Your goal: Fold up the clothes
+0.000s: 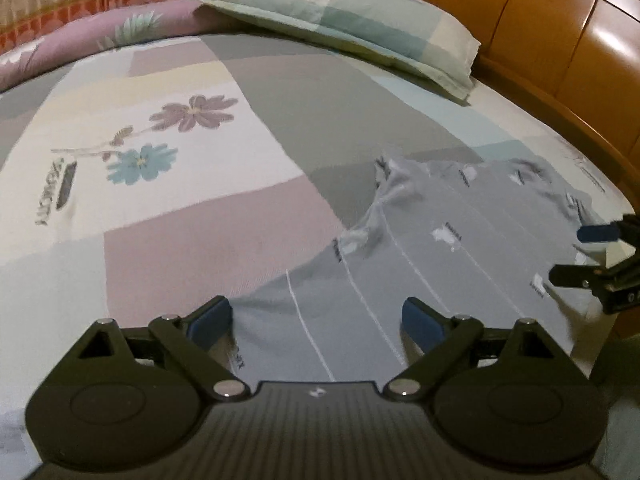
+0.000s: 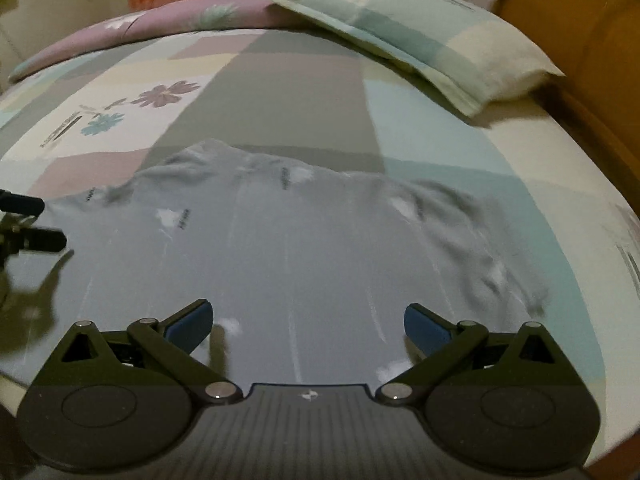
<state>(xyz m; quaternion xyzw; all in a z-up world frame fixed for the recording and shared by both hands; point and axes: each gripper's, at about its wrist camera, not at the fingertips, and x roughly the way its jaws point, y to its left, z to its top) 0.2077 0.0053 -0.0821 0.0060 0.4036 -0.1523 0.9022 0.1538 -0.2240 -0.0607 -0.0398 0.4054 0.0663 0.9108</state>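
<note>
Bed [image 1: 192, 208] w/ patchwork sheet holds grey shirt [image 2: 280, 248] spread flat for folding; left tool [image 1: 316, 320] & right tool [image 2: 308, 322] both wide open, empty, over near hem.

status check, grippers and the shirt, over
Left gripper open, right gripper open, both empty. Grey shirt spread on the bed, unfolded. Pillow well beyond it, nothing blocking.

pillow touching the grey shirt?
Apart. The right wrist view shows a wide band of bare bedsheet between the pillow and the grey shirt.
</note>
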